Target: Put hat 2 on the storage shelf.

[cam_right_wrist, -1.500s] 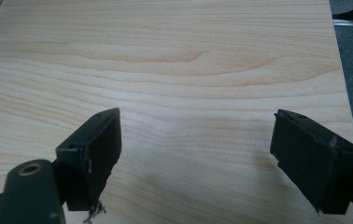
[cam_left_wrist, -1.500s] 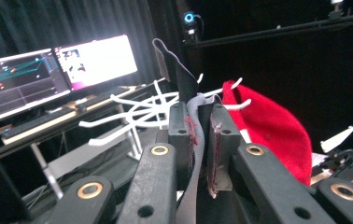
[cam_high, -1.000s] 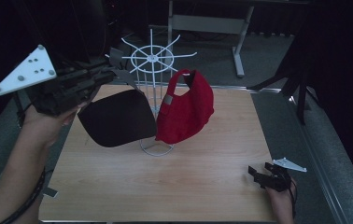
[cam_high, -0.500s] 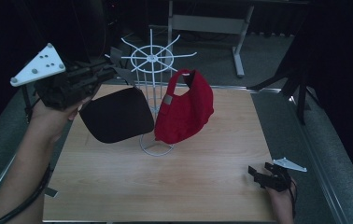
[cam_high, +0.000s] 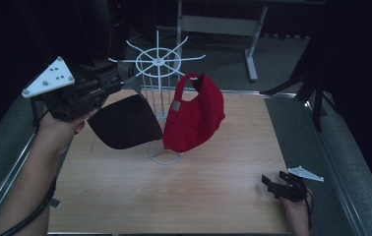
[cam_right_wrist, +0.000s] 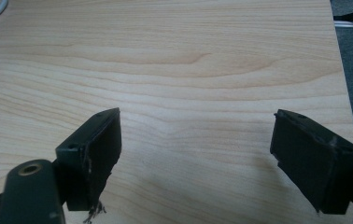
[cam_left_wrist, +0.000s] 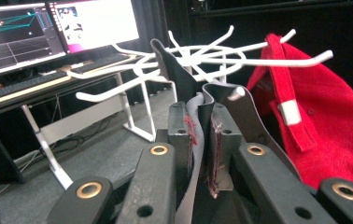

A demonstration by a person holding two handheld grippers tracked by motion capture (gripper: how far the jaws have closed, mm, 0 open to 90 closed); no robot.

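A white wire hat rack stands at the middle back of the wooden table. A red cap hangs from one of its hooks. My left gripper is raised left of the rack, shut on the back band of a black cap that dangles below it. In the left gripper view the jaws pinch the grey band, a white hook end touches the cap, and the rack and red cap are just beyond. My right gripper rests open at the front right, nothing between its jaws.
Behind the table stands a grey desk frame on dark floor. Monitors and a keyboard sit on a desk past the rack in the left gripper view. A cable trails from my left forearm. Bare wood lies ahead of the right gripper.
My left gripper has shifted a little to the right, toward the rack, and dropped slightly, and the black cap swung with it. The right gripper has stayed where it was.
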